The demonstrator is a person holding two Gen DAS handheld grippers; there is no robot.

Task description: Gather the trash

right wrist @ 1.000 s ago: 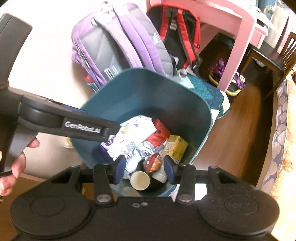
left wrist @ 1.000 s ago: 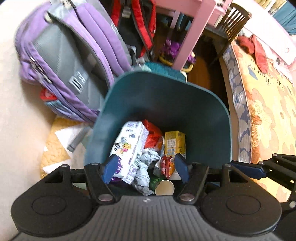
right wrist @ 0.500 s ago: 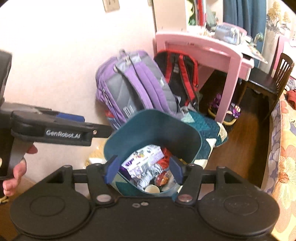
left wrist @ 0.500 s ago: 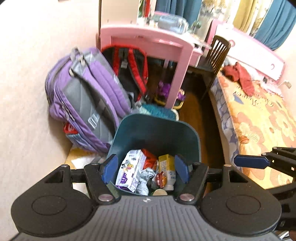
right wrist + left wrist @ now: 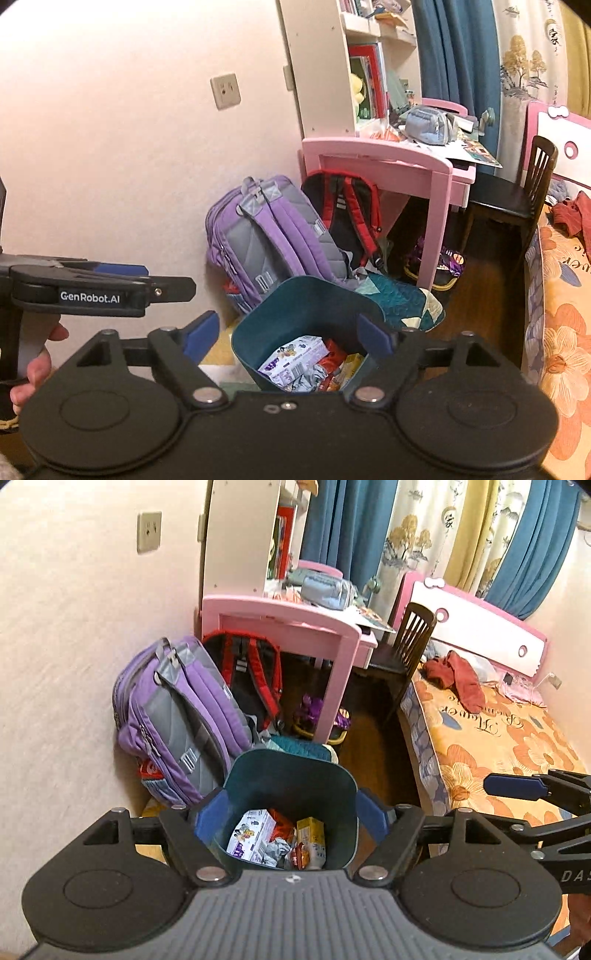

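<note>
Teal plastic, thin-walled: bin [image 5: 291, 786] on the floor, at 6 o'clock of the purple backpack [image 5: 177, 716], at 7 o'clock of the pink table [image 5: 288, 624]. Holds a printed carton [image 5: 251, 830], a yellow juice box [image 5: 310, 836], crumpled foil and red wrappers. All light, probably; cartons stiff enough to pinch across the flat faces, wrappers soft and likely slippery, best taken at a bunched fold. Bin itself stiff at the rim, likely to flex lower down; rim the place to take hold.

Left tool [image 5: 291, 812]: jaws spread and just been opening, nothing pinched, nothing pressed; bin seen beyond and below, framed between the blue pads, apart from them. Right tool [image 5: 288, 334]: jaws spread wide, also just been opening, empty; bin at 12 to 1 o'clock below it, well clear of the pads. From the right wrist, left tool visible at 9 o'clock, gripped by a hand [image 5: 33, 369].

No loose trash visible on the floor around the bin.
</note>
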